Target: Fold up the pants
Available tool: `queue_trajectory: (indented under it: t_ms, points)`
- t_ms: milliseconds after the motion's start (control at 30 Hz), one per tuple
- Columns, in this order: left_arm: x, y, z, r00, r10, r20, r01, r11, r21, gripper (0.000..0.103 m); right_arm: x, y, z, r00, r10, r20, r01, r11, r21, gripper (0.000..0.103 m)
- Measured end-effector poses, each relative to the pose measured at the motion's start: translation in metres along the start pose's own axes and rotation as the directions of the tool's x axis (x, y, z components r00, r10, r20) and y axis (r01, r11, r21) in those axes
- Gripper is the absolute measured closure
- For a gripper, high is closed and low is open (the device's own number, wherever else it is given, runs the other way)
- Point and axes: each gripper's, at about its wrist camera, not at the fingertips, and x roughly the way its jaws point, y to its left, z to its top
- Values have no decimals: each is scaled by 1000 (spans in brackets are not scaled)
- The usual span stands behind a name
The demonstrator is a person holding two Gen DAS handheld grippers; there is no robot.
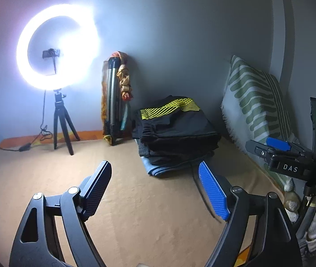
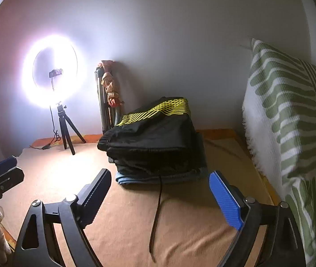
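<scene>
A stack of folded clothes stands on the tan bed sheet (image 1: 46, 178) near the far wall. On top lie black pants with a yellow pattern (image 1: 175, 122), also in the right wrist view (image 2: 153, 138); a blue garment (image 2: 158, 179) lies at the bottom. My left gripper (image 1: 155, 173) is open and empty, held above the sheet in front of the stack. My right gripper (image 2: 160, 182) is open and empty, close in front of the stack. A black drawstring (image 2: 158, 209) trails from the stack toward it. The right gripper's body (image 1: 291, 155) shows at the right of the left wrist view.
A lit ring light on a small black tripod (image 1: 57, 46) stands at the back left with its cable on the sheet. A folded tripod with cloth (image 1: 115, 98) leans on the wall. A green-and-white striped pillow (image 2: 291, 111) stands along the right side.
</scene>
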Motion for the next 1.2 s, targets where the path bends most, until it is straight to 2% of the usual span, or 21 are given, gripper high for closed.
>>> queue_trajectory:
  t_ms: [167,267,400,600,800,1200]
  points:
    - [3,-1,-8,1000,7,-27,-7,1000,8,22,-6,7,-9,999,-28,19,29,1000,-8,2]
    - [2,-2,-12,999,26,-23,-25,999,25,22,-10,11,-11,999,-31,43,31,999,-7,1]
    - [2,1,-17,999,34,-27,-34,999,-1,22,-12,17,-12,997,-21,69,21,1000,-5,0]
    - [3,4,-21,998,56,-32,-56,998,4,22,-3,23,-16,999,5,54,-4,1000,-8,0]
    - [3,9,-21,997,69,-27,-69,998,-5,21,7,25,-22,998,-42,38,44,998,-35,0]
    - [-4,1,-22,997,83,-5,-83,996,30,21,13,21,-26,999,-47,22,48,998,-27,0]
